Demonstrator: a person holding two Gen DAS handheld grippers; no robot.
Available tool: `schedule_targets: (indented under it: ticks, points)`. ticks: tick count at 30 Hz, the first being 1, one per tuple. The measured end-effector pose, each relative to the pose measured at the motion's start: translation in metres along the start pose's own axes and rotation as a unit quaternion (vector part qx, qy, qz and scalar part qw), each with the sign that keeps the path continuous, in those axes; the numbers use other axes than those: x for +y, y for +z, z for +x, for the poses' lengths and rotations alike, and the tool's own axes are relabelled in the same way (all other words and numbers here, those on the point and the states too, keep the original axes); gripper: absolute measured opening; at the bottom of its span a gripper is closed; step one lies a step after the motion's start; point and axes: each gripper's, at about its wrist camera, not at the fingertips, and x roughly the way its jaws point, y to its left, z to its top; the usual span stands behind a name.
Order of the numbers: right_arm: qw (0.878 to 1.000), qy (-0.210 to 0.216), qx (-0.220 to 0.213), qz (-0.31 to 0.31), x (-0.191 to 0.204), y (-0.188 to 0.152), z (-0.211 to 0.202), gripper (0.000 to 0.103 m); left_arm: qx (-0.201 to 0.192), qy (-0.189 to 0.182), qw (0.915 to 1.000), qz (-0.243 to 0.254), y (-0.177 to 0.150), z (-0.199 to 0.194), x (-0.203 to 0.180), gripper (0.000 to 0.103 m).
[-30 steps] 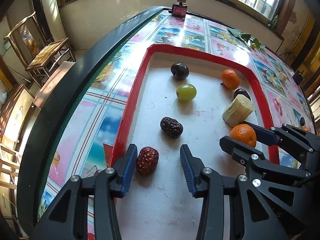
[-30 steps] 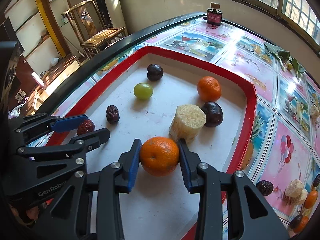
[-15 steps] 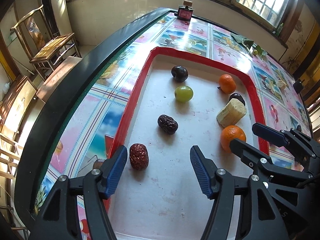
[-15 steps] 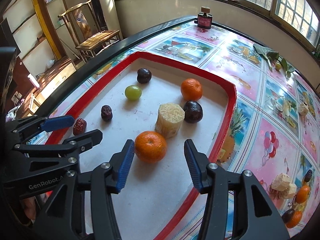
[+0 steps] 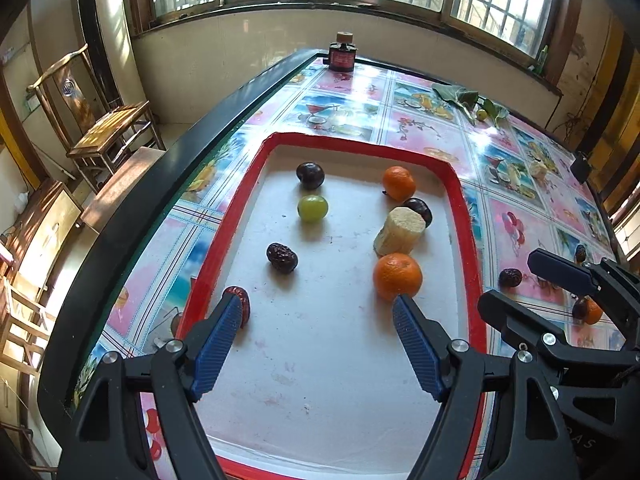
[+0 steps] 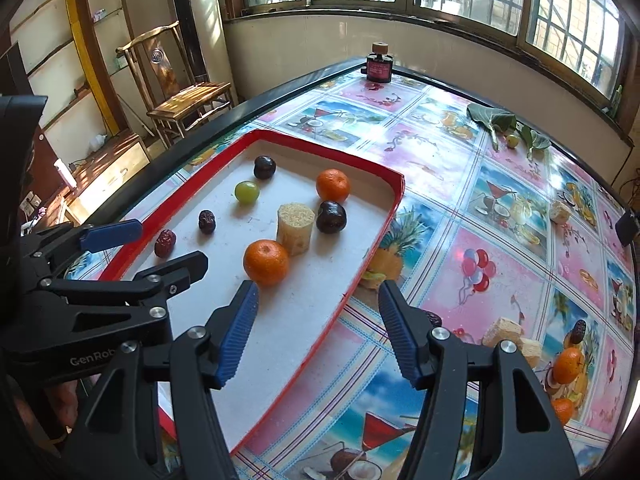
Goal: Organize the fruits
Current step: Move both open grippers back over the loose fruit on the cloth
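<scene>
Quick rundown, left to right. The left gripper is spread wide over the near end of the red-rimmed tray with nothing pinched. A red jujube is seen right at its left fingertip, at about 10 o'clock from the gap; it looks wrinkly, light and fairly firm, so a gentle pinch across the short middle should do. A darker jujube sits further up at 11 o'clock.

The green grape and dark plum lie toward 12 o'clock; both are probably smooth, slippery and easily bruised, so soft pressure at the widest part is advised. The sugarcane chunk looks stiff and rough, easy to grab across its round sides. The near tangerine is at 1 o'clock, soft-skinned, best held around the equator.

The right gripper is also spread and empty, straddling the tray's right rim. Loose fruit, like a tangerine at 3 o'clock, is left on the tablecloth.
</scene>
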Motion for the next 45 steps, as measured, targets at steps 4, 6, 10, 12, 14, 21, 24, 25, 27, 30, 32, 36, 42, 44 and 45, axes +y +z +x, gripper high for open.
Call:
schedule_targets:
  ticks: [4, 6, 10, 12, 14, 21, 24, 25, 27, 30, 32, 36, 42, 44, 45]
  points:
    - [1.000, -0.004, -0.008, 0.011, -0.016, -0.010, -0.014, 0.064, -0.017, 0.002, 0.9997, 0.018, 0.000, -0.010, -0.021, 0.078]
    - [1.000, -0.007, -0.011, 0.020, -0.026, -0.014, -0.020, 0.064, -0.018, -0.001, 0.9996, 0.023, -0.001, -0.013, -0.032, 0.078]
    - [0.999, -0.015, -0.017, 0.037, -0.047, -0.026, -0.033, 0.066, -0.024, -0.011, 0.9992, 0.031, -0.002, -0.019, -0.054, 0.078]
    - [0.999, -0.019, -0.020, 0.045, -0.058, -0.033, -0.040, 0.066, -0.024, -0.015, 0.9989, 0.037, -0.003, -0.021, -0.066, 0.078]
    - [0.998, -0.022, -0.022, 0.052, -0.069, -0.038, -0.045, 0.066, -0.025, -0.018, 0.9986, 0.044, -0.004, -0.023, -0.079, 0.078]
    - [0.996, -0.034, -0.025, 0.081, -0.113, -0.056, -0.056, 0.067, -0.021, -0.027, 0.9967, 0.073, -0.006, -0.021, -0.122, 0.078]
    - [0.994, -0.043, -0.027, 0.100, -0.139, -0.067, -0.063, 0.068, -0.019, -0.024, 0.9958, 0.086, -0.005, -0.017, -0.136, 0.078]
    - [0.993, -0.048, -0.027, 0.107, -0.149, -0.073, -0.065, 0.069, -0.017, -0.024, 0.9956, 0.088, -0.005, -0.015, -0.139, 0.078]
    - [0.990, -0.059, -0.023, 0.122, -0.170, -0.086, -0.067, 0.071, -0.013, -0.027, 0.9952, 0.093, -0.008, -0.011, -0.146, 0.078]
    - [0.987, -0.065, -0.018, 0.146, -0.199, -0.105, -0.069, 0.071, -0.004, -0.032, 0.9940, 0.104, -0.013, -0.002, -0.157, 0.078]
    - [0.986, -0.069, -0.010, 0.154, -0.212, -0.115, -0.066, 0.071, 0.004, -0.032, 0.9929, 0.115, -0.015, 0.006, -0.167, 0.078]
    - [0.983, -0.060, 0.001, 0.176, -0.229, -0.126, -0.057, 0.071, 0.009, -0.033, 0.9905, 0.133, -0.012, 0.018, -0.188, 0.078]
    - [0.982, 0.006, -0.015, 0.187, -0.222, -0.128, -0.057, 0.073, 0.019, -0.042, 0.9890, 0.140, -0.003, 0.029, -0.199, 0.078]
    - [0.986, -0.003, -0.013, 0.164, -0.216, -0.126, -0.054, 0.073, 0.018, -0.042, 0.9877, 0.149, -0.005, 0.030, -0.203, 0.078]
    - [0.987, 0.003, -0.013, 0.158, -0.216, -0.125, -0.050, 0.073, 0.020, -0.042, 0.9868, 0.155, -0.006, 0.031, -0.205, 0.078]
